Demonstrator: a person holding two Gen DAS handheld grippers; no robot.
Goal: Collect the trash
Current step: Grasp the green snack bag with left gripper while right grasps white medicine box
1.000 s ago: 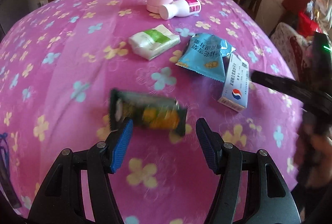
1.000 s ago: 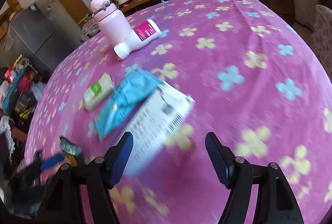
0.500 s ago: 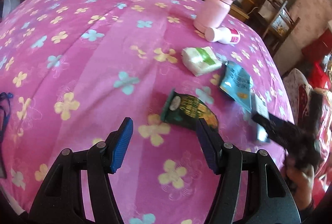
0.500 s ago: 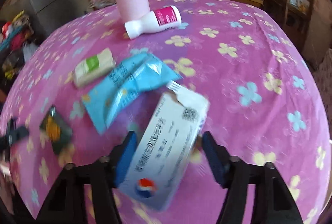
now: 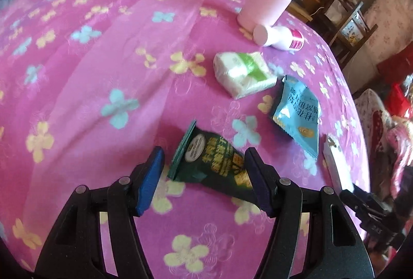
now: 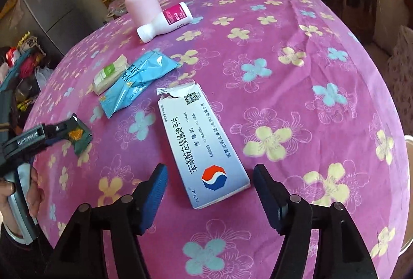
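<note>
Both claws have closed in on their targets since the earlier frames: half a second ago the dark green snack wrapper (image 5: 211, 162) lay ahead of my left claw (image 5: 204, 179), and now it sits between the spread blue pads, its far end sticking out past the fingertips. The left claw's jaws stand wide apart and I cannot tell whether either pad touches the wrapper. From the right wrist view the same wrapper (image 6: 77, 135) shows beside the tip of the left claw (image 6: 54, 133).

My right claw (image 6: 210, 197) is likewise spread, with the white medicine box (image 6: 201, 144) lying flat on the tabletop (image 6: 296, 103) and its near end with the red and blue logo between the pads. A gap shows on each side of the box. Its far flap is torn open.

Beyond the box lies the light blue snack packet (image 6: 134, 82), flat on the pink flowered cloth, and just beside it, on its left, a pack of tissues with a green stripe (image 6: 109, 73). In the left wrist view the blue packet (image 5: 296, 113) lies to the right of the tissue pack (image 5: 242, 73), their corners close together, and the white box (image 5: 335, 165) shows edge-on at the right.

At the far side stands a pink flask (image 6: 139, 2) upright, with a white bottle bearing a magenta label (image 6: 167, 20) lying on its side against the base.
</note>
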